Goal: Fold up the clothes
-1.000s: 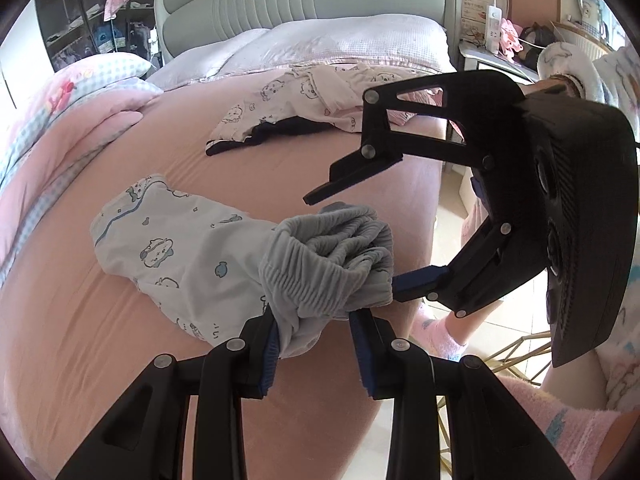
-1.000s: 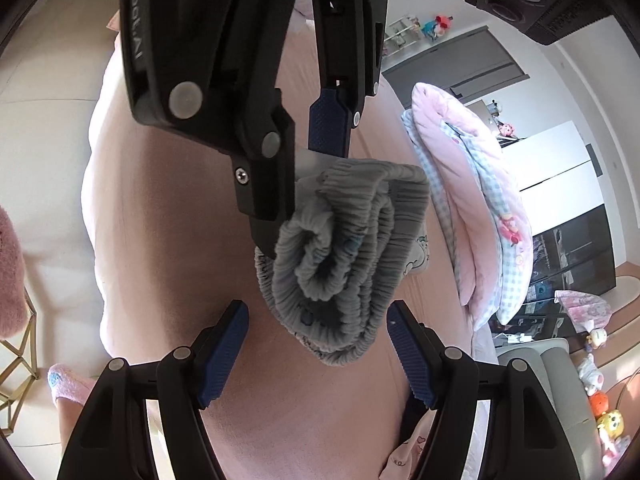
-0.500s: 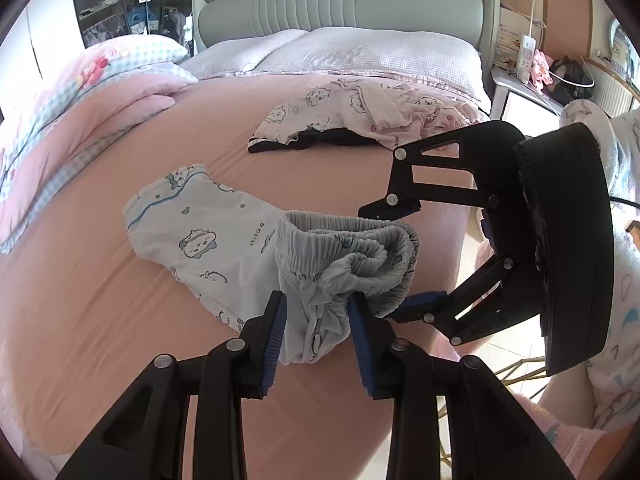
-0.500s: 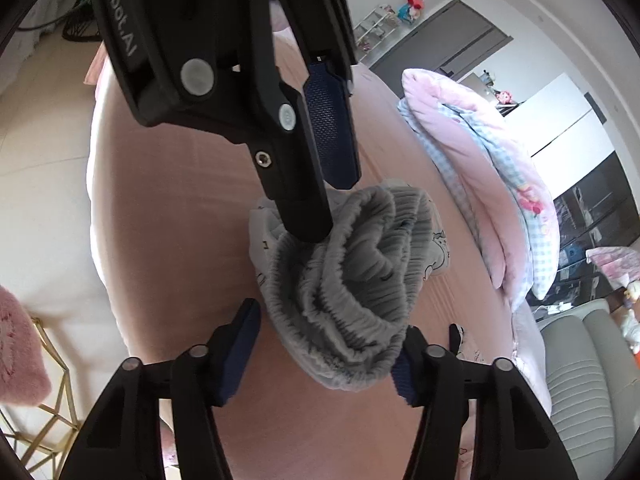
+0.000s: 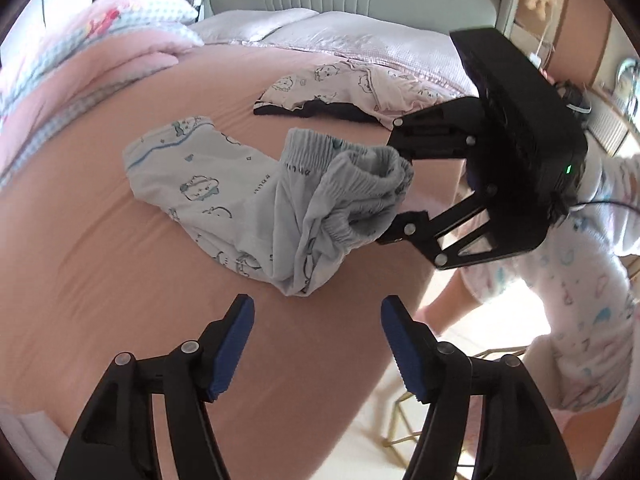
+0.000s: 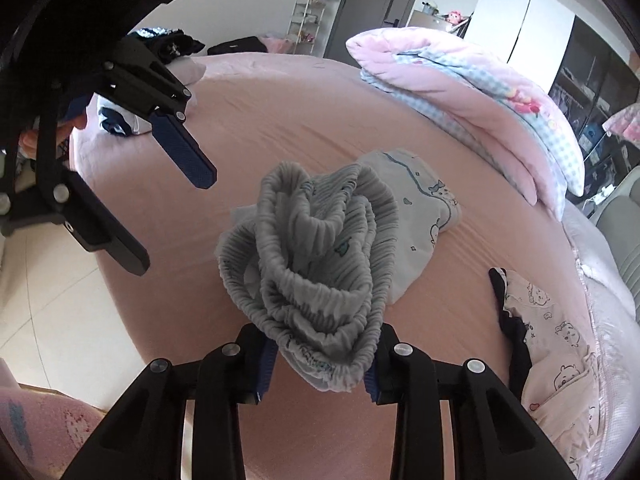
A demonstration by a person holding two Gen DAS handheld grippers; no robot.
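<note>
One pair of printed pants [image 5: 224, 184] lies on the pink bed [image 5: 100, 272], its bunched waistband clamped by the closing right gripper [image 6: 320, 364]. The left gripper [image 5: 316, 344] is opening, empty. A second garment [image 5: 360, 88] lies near the pillows.

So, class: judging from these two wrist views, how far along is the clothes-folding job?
Done: nothing looks neatly folded. In hand: the right tool is closing on the bunched waistband of the printed pants; the left tool is opening, with nothing between its jaws. Left: those pants, plus the bear-print garment lying crumpled near the pillows.
</note>
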